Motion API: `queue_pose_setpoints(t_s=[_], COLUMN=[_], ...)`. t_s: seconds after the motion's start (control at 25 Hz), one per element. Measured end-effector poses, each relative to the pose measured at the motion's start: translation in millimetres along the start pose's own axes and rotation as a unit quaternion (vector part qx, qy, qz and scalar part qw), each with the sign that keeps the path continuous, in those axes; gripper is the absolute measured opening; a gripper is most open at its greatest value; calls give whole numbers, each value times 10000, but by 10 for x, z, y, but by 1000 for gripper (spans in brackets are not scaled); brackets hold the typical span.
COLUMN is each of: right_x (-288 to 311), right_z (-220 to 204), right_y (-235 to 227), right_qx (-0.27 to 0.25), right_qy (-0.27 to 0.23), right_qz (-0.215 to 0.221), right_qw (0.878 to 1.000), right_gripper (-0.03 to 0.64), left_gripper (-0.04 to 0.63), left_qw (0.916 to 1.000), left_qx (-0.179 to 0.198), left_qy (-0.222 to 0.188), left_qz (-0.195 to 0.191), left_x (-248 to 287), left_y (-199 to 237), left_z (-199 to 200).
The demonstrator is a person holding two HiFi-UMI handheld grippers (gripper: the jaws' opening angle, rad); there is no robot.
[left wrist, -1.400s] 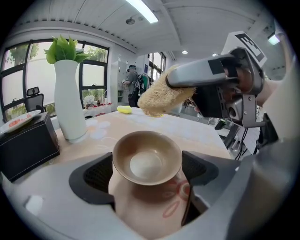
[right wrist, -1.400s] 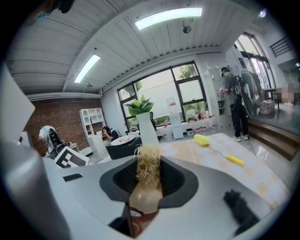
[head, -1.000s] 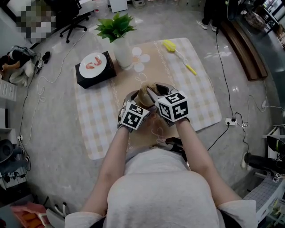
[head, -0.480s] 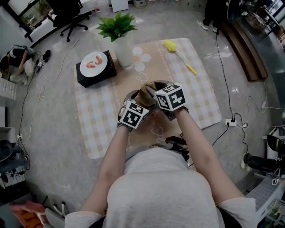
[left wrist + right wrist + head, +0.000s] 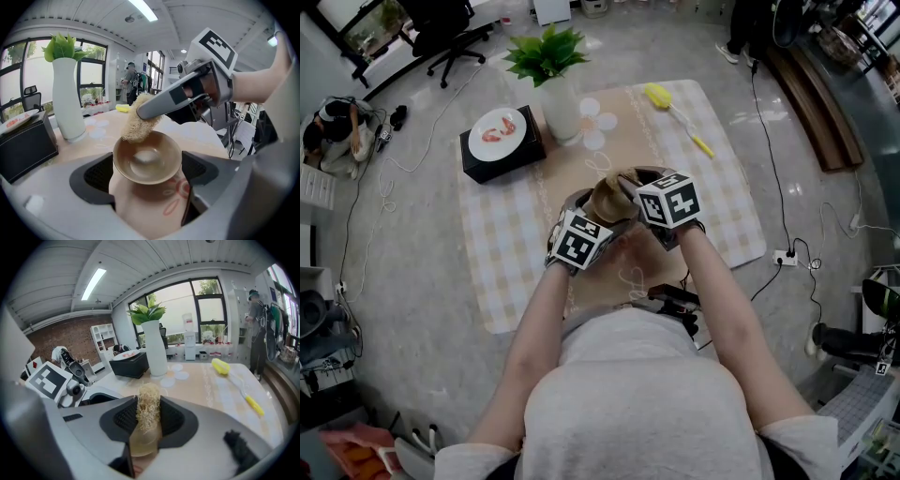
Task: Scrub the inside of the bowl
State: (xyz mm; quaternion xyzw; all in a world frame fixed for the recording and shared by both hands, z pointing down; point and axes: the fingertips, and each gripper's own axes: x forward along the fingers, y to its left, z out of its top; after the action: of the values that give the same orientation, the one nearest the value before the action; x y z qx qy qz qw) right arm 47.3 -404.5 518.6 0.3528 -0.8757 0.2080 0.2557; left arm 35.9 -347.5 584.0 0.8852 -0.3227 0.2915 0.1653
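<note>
The left gripper has its jaws closed on the brown bowl, which sits between the two pads, tipped so that its open side faces the left gripper view's camera, raised a little above the beige cloth with its checked sides. At the bowl's far upper rim, a pale, fibrous loofah scrubber presses against the inner wall. The right gripper is clamped tight on the scrubber, whose fibres stick up from between its pads. In the head view the two grippers meet just ahead of the person's chest, marker cubes side by side, and they cover most of the bowl there. Beyond them on the cloth stands a tall white vase holding a green plant, with flat white flower-shaped pieces at its foot. Just left of the vase is a black box with a white plate on top. Well to the right lies a yellow long-handled brush. Farther off are an office chair and cables trailing along the right.
</note>
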Motion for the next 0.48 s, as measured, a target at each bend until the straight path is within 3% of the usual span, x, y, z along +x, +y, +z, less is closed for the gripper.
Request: queue_pose_setpoints(t_s=[0.48], right_x=[-240], right_z=[-226], right_y=[-124], right_qx=[-94], right_qy=[364], right_qz=[18], right_qw=[9993], right_gripper=[106], left_gripper=[469], left_qw=[9999], left_qx=[-75], left_qy=[-73], left_qz=[42], left_x=[36], left_y=[32], left_z=[-6])
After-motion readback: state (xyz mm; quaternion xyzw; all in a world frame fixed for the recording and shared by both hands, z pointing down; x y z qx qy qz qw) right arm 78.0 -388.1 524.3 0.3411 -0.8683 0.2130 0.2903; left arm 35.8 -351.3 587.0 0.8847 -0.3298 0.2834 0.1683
